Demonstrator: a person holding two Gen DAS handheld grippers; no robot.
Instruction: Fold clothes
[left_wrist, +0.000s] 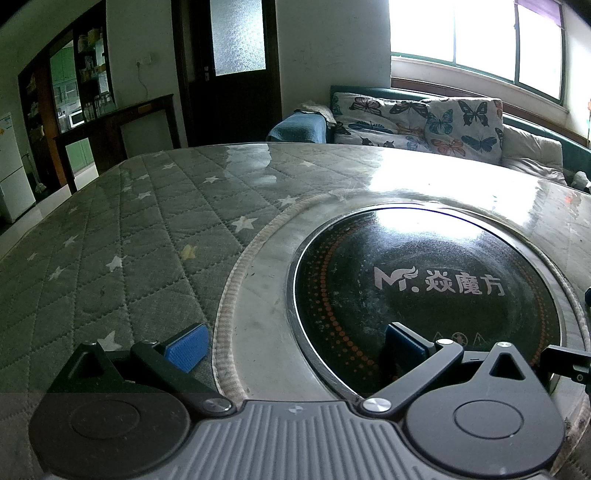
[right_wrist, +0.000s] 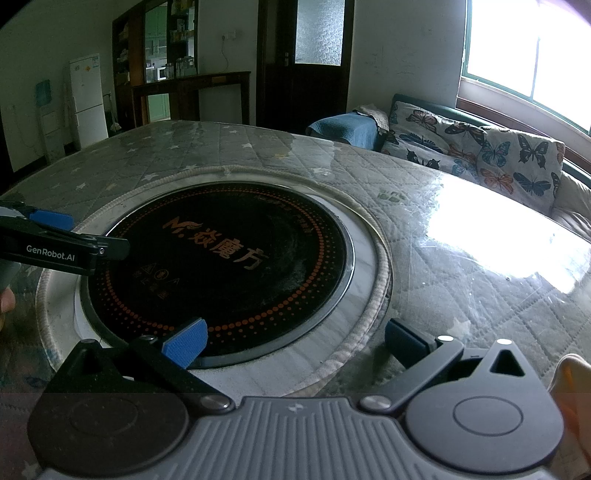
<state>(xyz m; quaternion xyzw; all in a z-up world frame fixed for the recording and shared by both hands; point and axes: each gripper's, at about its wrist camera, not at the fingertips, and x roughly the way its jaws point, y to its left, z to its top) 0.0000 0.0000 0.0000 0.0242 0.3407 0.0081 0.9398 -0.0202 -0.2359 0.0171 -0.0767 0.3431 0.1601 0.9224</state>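
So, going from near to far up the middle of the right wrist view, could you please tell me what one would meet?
Right tool, open → round black glass cooktop → grey star-patterned quilted table cover → dark wooden door with frosted pane.

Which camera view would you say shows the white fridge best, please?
The right wrist view: the white fridge stands whole against the far wall, top to floor, beside the dark shelving. In the left wrist view the fridge sits at the frame's left edge, cut off, so only part of its front shows.
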